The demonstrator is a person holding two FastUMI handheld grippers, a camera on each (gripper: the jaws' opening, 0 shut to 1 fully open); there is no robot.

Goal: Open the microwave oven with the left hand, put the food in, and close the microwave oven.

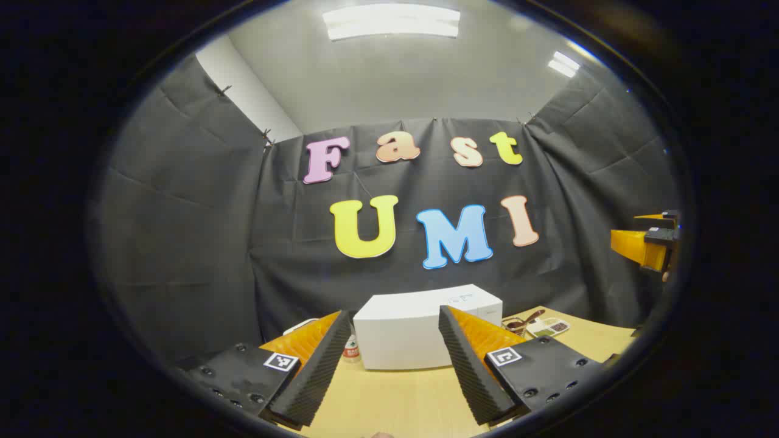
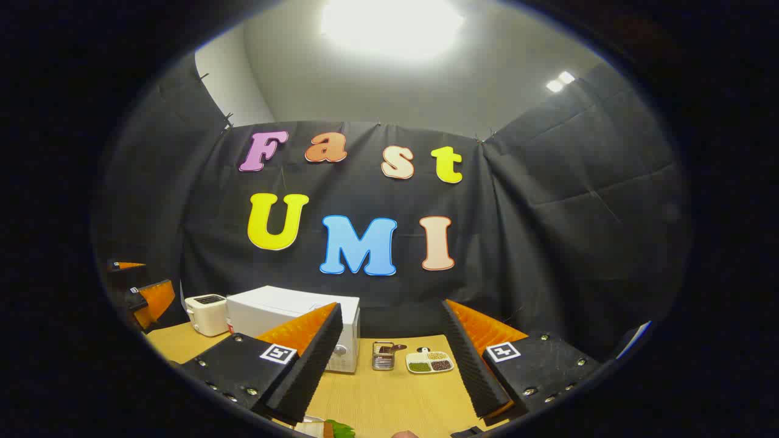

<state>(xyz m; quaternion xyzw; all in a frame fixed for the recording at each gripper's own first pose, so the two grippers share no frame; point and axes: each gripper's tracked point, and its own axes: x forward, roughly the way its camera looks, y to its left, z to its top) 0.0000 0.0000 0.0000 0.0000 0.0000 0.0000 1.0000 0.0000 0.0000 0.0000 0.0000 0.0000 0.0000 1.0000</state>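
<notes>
A white microwave (image 1: pixel 420 328) stands on the wooden table (image 1: pixel 389 401) against the back wall, its door shut. My left gripper (image 1: pixel 395 377) is open and empty, held in front of the microwave and apart from it. In the right gripper view the microwave (image 2: pixel 286 313) sits left of centre, with its knob panel (image 2: pixel 345 351) facing me. My right gripper (image 2: pixel 389 371) is also open with nothing between its fingers. A piece of food with a green leaf (image 2: pixel 336 429) peeks in at the bottom edge, just below the right gripper. The left gripper (image 2: pixel 146 301) shows at the far left, and the right gripper (image 1: pixel 648 243) at the far right.
A white toaster (image 2: pixel 207 314) stands left of the microwave. To its right are a small metal rack (image 2: pixel 383 356) and a divided dish of beans (image 2: pixel 430 361). A small red-labelled bottle (image 1: pixel 351 348) sits by the microwave's left corner.
</notes>
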